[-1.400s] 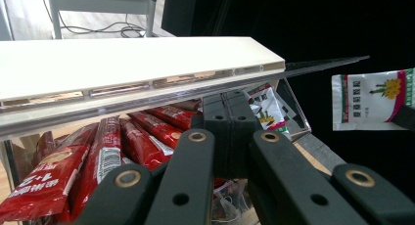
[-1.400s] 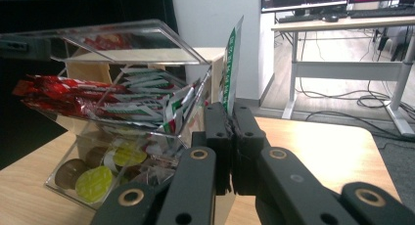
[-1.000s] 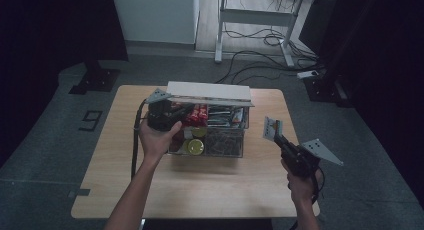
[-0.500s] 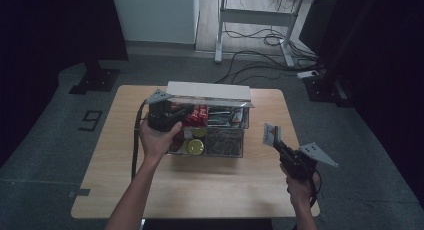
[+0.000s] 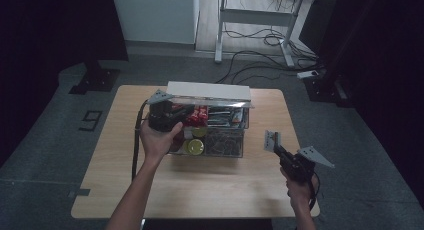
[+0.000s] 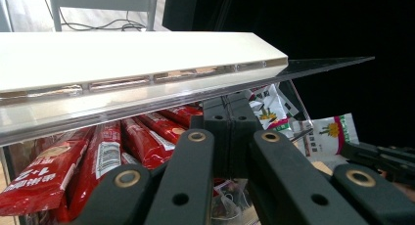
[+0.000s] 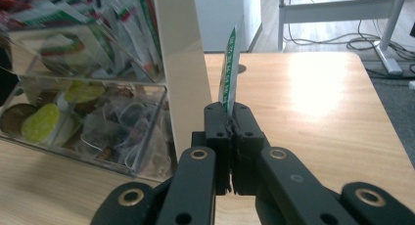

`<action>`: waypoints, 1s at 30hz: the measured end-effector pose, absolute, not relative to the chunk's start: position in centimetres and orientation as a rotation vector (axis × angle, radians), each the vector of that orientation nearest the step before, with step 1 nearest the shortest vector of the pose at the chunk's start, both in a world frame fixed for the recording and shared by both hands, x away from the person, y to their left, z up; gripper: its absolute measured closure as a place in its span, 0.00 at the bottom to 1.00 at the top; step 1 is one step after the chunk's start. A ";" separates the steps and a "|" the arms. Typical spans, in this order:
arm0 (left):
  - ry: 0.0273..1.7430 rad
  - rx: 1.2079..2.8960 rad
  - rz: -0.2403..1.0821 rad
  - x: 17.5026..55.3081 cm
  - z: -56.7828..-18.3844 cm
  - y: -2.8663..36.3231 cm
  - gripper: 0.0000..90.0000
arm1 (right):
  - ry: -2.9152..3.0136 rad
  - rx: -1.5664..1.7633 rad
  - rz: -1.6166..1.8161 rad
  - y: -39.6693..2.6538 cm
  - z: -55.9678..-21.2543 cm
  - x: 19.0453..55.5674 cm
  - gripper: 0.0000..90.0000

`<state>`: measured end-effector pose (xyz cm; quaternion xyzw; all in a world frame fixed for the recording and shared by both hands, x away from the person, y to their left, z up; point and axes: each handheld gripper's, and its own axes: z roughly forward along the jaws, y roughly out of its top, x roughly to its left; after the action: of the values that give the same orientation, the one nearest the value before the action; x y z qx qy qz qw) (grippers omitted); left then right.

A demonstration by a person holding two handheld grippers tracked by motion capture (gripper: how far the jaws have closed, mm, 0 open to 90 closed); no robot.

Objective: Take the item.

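The right gripper (image 5: 270, 141) is clamped on a small green-and-white sachet (image 7: 230, 73), which stands on edge straight up out of the closed jaws, its long axis running on from them, away from the hand. The clear organiser box (image 5: 220, 140) it seems to have come out of lies to that gripper's left and slightly ahead, near but apart, with bare wooden table (image 5: 230, 185) beneath and in front of the gripper. So any move to set the sachet down has open tabletop directly below, and a return to the box would mean travelling left. The left gripper (image 5: 167, 115) is at the box itself, jaws shut with nothing visibly between them, sitting just under the raised white lid (image 6: 147, 54); it looks to be propping the lid up, though contact cannot be confirmed. The right hand is the one carrying the packet; the left hand is far nearer the box. The left gripper view shows the red stick packets (image 6: 103, 151) lying lengthways just beyond its jaws and more sachets further right. The right gripper view reveals tea bags and yellow-green rounds (image 7: 41, 122) in the lower compartment, seen through the clear wall. The high view alone gives the gap between the right gripper and the box.
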<state>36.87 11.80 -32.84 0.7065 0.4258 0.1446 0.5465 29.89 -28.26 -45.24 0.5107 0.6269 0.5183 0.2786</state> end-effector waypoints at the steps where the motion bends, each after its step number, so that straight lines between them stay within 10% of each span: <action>1: 1.009 1.675 0.343 36.9 -32.8 11.8 0.99 | 1.682 1.370 1.391 -28.3 -45.2 29.9 0.97; 30: 1.018 1.681 0.344 36.9 -33.2 11.6 0.99 | 1.772 1.544 1.261 -28.8 -51.3 31.7 0.97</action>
<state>36.92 11.64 -33.23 0.7077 0.4288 0.1449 0.5425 31.73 -28.84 -51.32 0.5626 0.6458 0.4595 0.2350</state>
